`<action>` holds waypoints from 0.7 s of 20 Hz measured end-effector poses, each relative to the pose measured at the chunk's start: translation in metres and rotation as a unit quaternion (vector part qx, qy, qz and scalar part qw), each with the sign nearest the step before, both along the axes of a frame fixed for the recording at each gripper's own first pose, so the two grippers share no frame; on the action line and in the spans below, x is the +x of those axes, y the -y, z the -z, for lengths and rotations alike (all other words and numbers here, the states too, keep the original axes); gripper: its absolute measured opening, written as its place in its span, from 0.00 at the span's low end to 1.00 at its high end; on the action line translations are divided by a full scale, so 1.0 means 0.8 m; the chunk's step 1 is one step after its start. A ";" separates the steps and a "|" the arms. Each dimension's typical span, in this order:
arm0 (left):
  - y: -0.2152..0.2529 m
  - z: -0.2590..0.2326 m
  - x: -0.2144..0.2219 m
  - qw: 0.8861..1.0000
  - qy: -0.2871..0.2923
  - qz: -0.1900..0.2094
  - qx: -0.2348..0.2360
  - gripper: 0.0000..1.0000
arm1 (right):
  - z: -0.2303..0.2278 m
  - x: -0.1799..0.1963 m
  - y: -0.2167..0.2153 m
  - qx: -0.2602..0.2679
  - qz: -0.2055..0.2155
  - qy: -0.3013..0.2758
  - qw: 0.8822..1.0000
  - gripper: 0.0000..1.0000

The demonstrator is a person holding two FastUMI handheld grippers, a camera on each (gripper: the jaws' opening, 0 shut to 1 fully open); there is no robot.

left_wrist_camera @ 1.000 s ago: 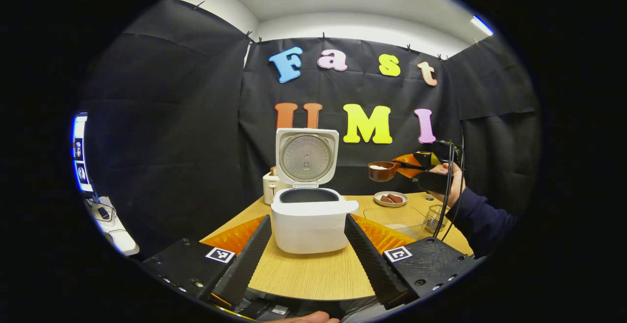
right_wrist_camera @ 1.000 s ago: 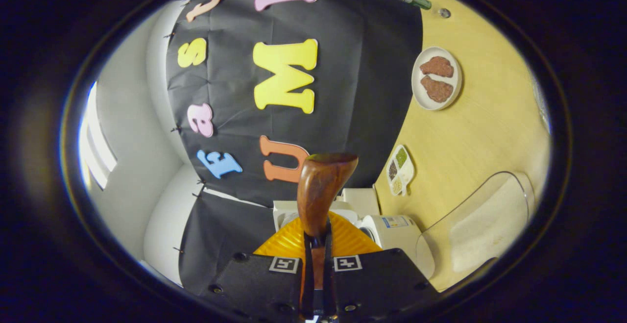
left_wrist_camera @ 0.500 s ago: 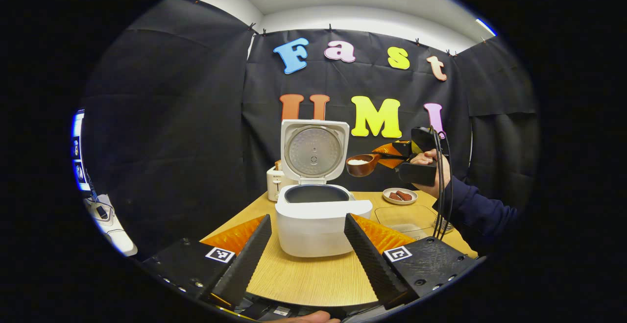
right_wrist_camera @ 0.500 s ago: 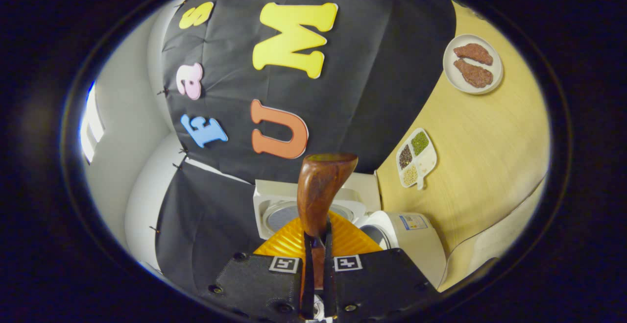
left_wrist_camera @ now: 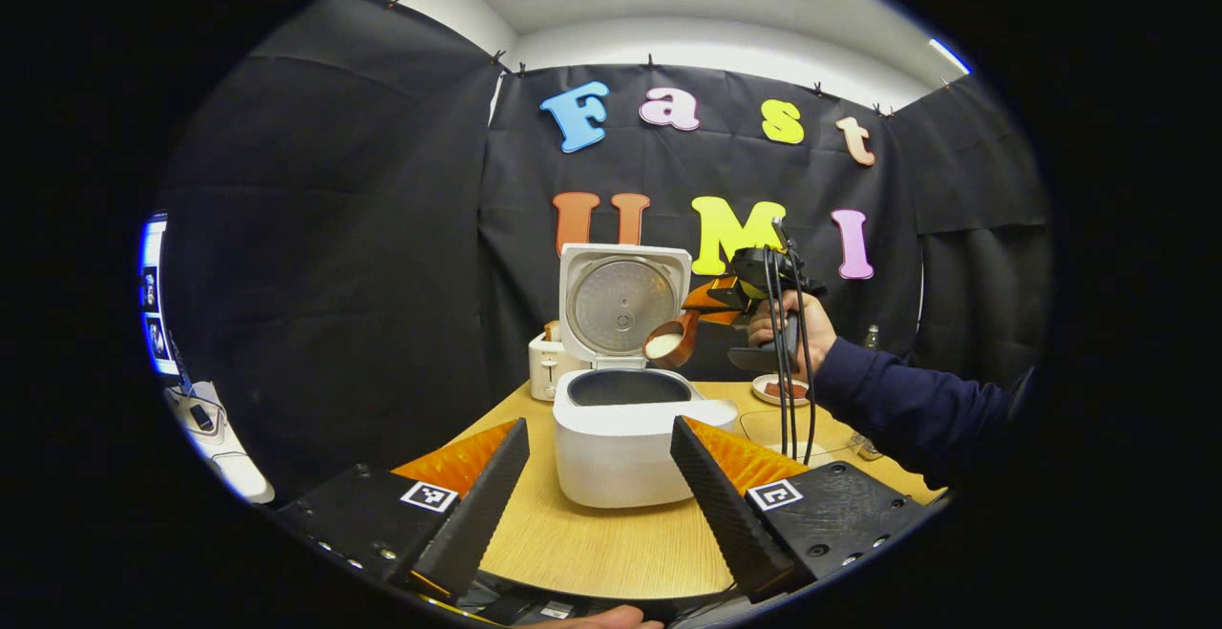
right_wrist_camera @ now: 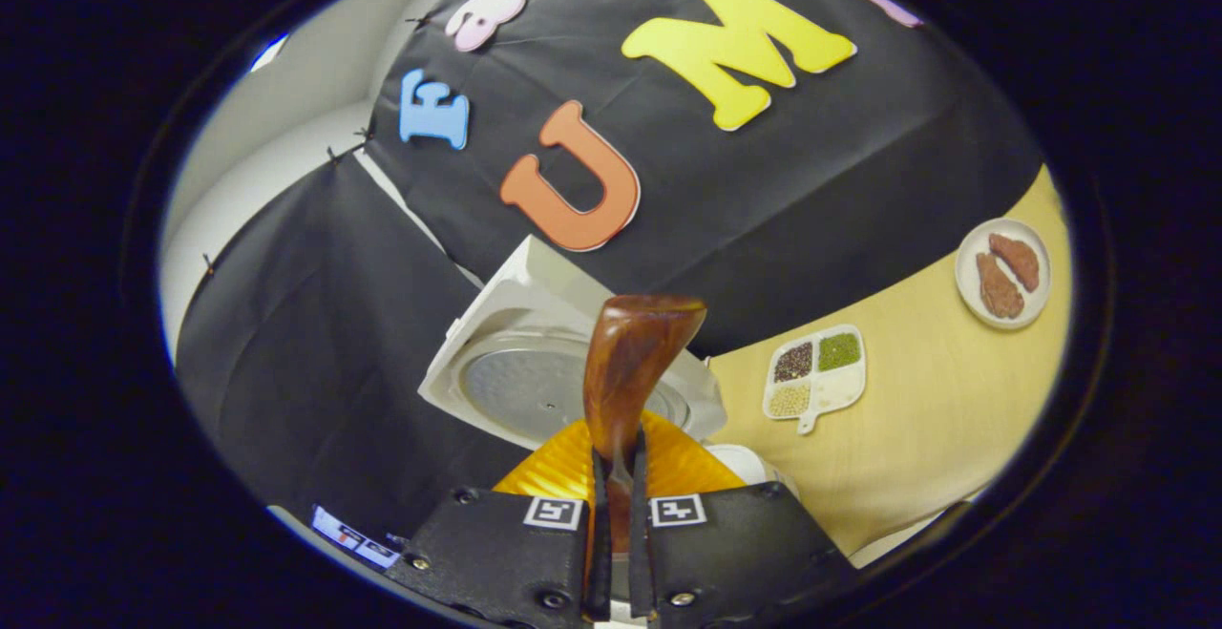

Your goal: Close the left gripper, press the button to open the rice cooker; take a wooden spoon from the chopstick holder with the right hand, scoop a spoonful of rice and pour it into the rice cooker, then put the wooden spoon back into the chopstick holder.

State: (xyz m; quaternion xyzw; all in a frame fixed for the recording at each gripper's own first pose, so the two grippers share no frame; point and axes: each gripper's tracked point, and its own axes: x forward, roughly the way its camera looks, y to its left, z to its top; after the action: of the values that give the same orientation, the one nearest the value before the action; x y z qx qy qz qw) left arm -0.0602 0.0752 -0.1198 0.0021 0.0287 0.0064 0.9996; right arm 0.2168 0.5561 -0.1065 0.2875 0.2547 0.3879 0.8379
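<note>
**Spoonful tips over the open pot**

The wooden spoon (left_wrist_camera: 671,341) has travelled in from the right over the last second and now hangs just above the right rim of the rice cooker (left_wrist_camera: 630,433), its bowl tilted down toward the pot with white rice showing in it. A second ago it was held level and well off to the side, so the carry looks finished and the pour is starting (no grains can be made out falling yet). The cooker's lid (left_wrist_camera: 622,303) stands upright, so the opening step is done.

The right gripper (right_wrist_camera: 616,534) has its jaws clamped on the spoon's handle (right_wrist_camera: 630,376), and its view has rolled round, which fits the wrist turning to tip. The hand (left_wrist_camera: 790,328) holding it reaches in over the worktop (left_wrist_camera: 592,543).

The left gripper (left_wrist_camera: 597,476) waits low in front of the cooker, jaws apart, touching nothing.

Behind sit a toaster (left_wrist_camera: 544,376), a plate (right_wrist_camera: 1004,273) and a divided dish (right_wrist_camera: 816,371). Returning the spoon to its holder remains.
</note>
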 end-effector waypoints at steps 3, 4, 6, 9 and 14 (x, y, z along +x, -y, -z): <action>-0.009 -0.002 -0.001 1.000 0.002 -0.006 0.001 0.95 | -0.005 0.000 -0.010 -0.039 0.001 0.043 0.998 0.12; -0.011 -0.001 -0.003 1.000 0.002 -0.007 0.001 0.95 | -0.009 -0.004 -0.013 -0.051 0.000 0.063 0.997 0.13; -0.015 0.004 -0.002 1.000 -0.003 -0.010 0.002 0.95 | -0.019 -0.006 -0.019 -0.065 0.003 0.100 0.993 0.13; -0.013 0.006 0.000 1.000 -0.007 -0.008 -0.002 0.95 | -0.031 -0.016 -0.024 -0.101 -0.005 0.161 0.982 0.12; -0.004 0.005 0.001 1.000 -0.006 0.000 0.004 0.95 | -0.059 -0.036 -0.034 -0.147 -0.008 0.278 0.949 0.13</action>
State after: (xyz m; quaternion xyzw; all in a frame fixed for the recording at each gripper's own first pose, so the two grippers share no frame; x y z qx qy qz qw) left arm -0.0592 0.0785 -0.1241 0.0065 0.0344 0.0060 0.9994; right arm 0.1883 0.5833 -0.0595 0.0403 0.0682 0.4171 0.9054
